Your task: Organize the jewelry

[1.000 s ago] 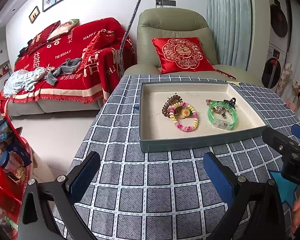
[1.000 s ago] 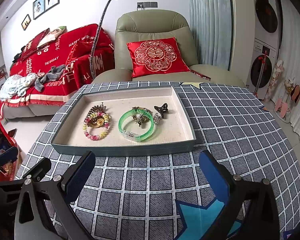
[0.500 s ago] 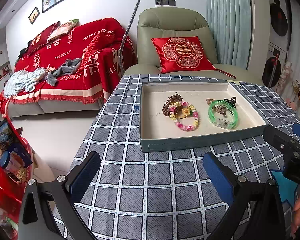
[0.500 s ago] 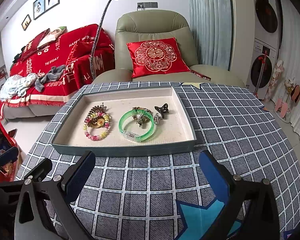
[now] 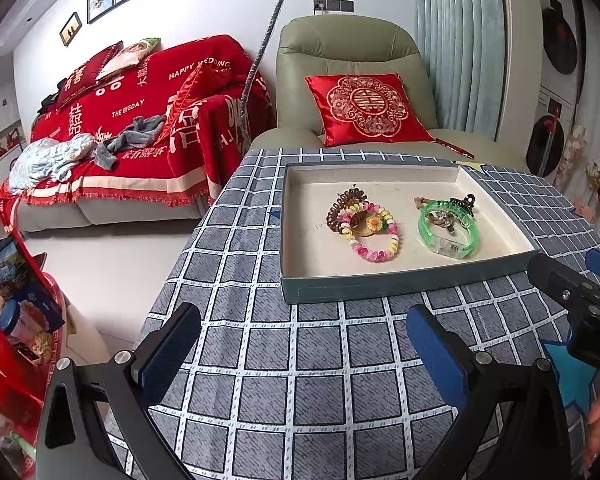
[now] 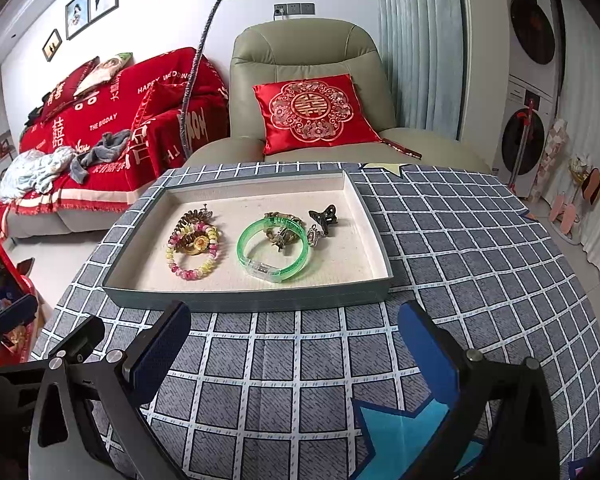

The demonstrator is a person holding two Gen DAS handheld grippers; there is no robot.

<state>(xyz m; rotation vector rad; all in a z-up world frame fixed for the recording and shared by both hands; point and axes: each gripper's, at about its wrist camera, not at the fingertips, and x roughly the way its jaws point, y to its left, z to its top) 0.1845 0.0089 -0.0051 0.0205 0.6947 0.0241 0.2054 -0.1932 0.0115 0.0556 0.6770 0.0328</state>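
Note:
A shallow grey-blue tray (image 5: 400, 286) (image 6: 244, 300) with a cream lining sits on the checked tablecloth. In it lie a pink and yellow bead bracelet (image 5: 374, 236) (image 6: 192, 254), a brown coil hair tie (image 5: 340, 208) (image 6: 188, 220), a green bangle (image 5: 448, 230) (image 6: 274, 250), a metal trinket inside the bangle (image 6: 280, 236) and a dark claw clip (image 5: 462, 202) (image 6: 324, 216). My left gripper (image 5: 304, 346) is open and empty, in front of the tray. My right gripper (image 6: 294, 340) is open and empty, also in front of the tray.
The table (image 6: 480, 248) is covered by a blue-grey checked cloth. A green armchair with a red cushion (image 6: 312, 114) stands behind it. A sofa with a red throw (image 5: 140, 120) is at the left. The table's left edge drops to the floor (image 5: 112, 264).

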